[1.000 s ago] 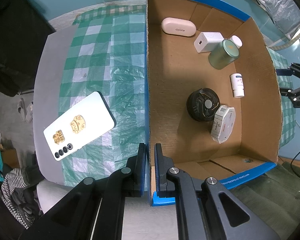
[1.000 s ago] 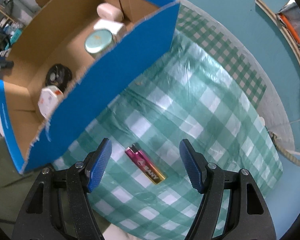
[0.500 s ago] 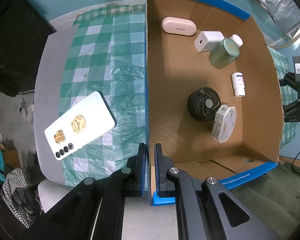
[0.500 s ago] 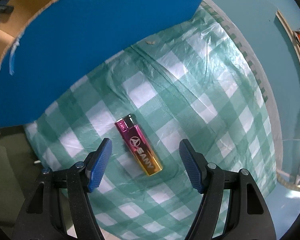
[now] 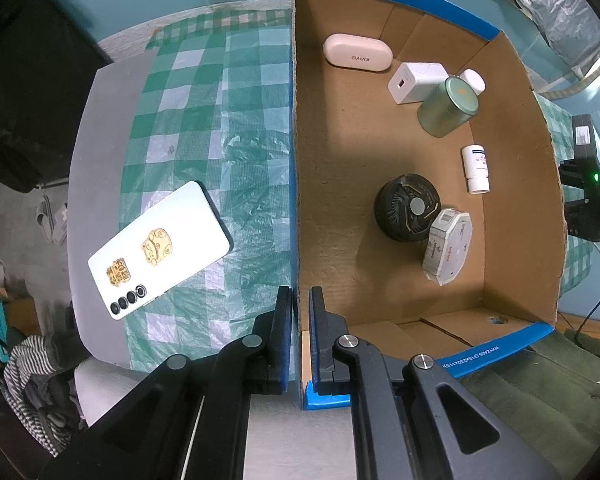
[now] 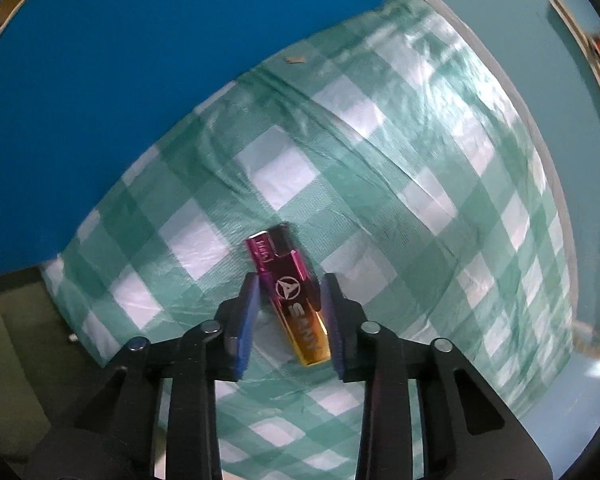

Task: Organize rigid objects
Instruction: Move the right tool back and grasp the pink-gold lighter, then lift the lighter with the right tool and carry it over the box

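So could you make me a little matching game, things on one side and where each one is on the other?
Things:
1. lighter
2. phone
3. black round fan
4. left gripper

Places:
A. inside the cardboard box
B. shut on the box's near wall
C. between the right gripper's pads, on the checked cloth
D. lying flat on the cloth outside the box

Pairs: 1-C, 2-D, 3-A, 4-B
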`<state>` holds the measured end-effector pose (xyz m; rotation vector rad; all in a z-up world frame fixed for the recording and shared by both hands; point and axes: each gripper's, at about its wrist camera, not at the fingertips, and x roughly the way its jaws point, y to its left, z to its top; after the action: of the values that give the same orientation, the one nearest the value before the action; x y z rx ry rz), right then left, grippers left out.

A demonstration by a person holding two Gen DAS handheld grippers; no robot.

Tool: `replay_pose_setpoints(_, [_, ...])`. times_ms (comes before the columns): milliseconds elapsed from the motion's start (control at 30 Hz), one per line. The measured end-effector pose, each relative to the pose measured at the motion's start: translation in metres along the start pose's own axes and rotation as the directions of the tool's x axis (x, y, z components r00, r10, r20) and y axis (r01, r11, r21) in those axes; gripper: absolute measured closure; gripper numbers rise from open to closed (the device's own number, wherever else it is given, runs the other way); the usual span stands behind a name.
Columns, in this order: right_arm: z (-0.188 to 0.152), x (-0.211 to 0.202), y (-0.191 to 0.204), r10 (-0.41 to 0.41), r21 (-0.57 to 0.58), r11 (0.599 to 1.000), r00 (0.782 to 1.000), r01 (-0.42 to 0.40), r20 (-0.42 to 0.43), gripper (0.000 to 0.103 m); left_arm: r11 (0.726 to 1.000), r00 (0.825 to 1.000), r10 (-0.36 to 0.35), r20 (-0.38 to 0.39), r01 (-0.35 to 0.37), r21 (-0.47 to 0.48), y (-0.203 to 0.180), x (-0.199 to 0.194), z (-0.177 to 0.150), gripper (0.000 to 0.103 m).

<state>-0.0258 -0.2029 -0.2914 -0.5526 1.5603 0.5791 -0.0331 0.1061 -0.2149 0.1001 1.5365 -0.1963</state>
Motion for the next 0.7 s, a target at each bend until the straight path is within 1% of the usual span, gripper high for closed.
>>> replay_pose_setpoints(100, [0.003,-0.001,-0.014,0.042,0.106,0.994,0.999,-0.041,-0.012,0.079,1.000,1.000,0.000,0.000,0.000,-0.001,0.000,0.000,0.000,0.097])
replay_pose_setpoints(167, [0.002,-0.001,-0.022,0.074,0.195,0.978,0.997,-0.069,-0.019,0.080,1.000,1.000,-0.002,0.000,0.002,-0.003,0.000,0.000,0.000,0.097])
replay_pose_setpoints(300, [0.005,0.001,-0.035,0.102,0.316,0.944,0.995,-0.091,-0.019,0.080,1.000,1.000,-0.001,0.001,0.001,-0.001,0.000,0.001,0.000,0.097])
replay_pose_setpoints(500, [0.007,0.000,-0.042,0.082,0.344,0.936,0.996,-0.069,-0.023,0.081,1.000,1.000,-0.007,-0.001,0.007,-0.004,0.002,0.002,0.001,0.097])
replay_pose_setpoints(567, [0.006,-0.001,-0.043,0.090,0.351,0.933,0.996,-0.079,-0.015,0.081,1.000,1.000,-0.006,0.000,0.006,0.000,0.001,0.001,0.002,0.097])
replay_pose_setpoints(700, [-0.002,-0.003,-0.029,0.099,0.367,0.926,0.995,-0.088,-0.011,0.082,1.000,1.000,-0.009,-0.001,0.009,-0.001,0.002,0.001,0.003,0.097])
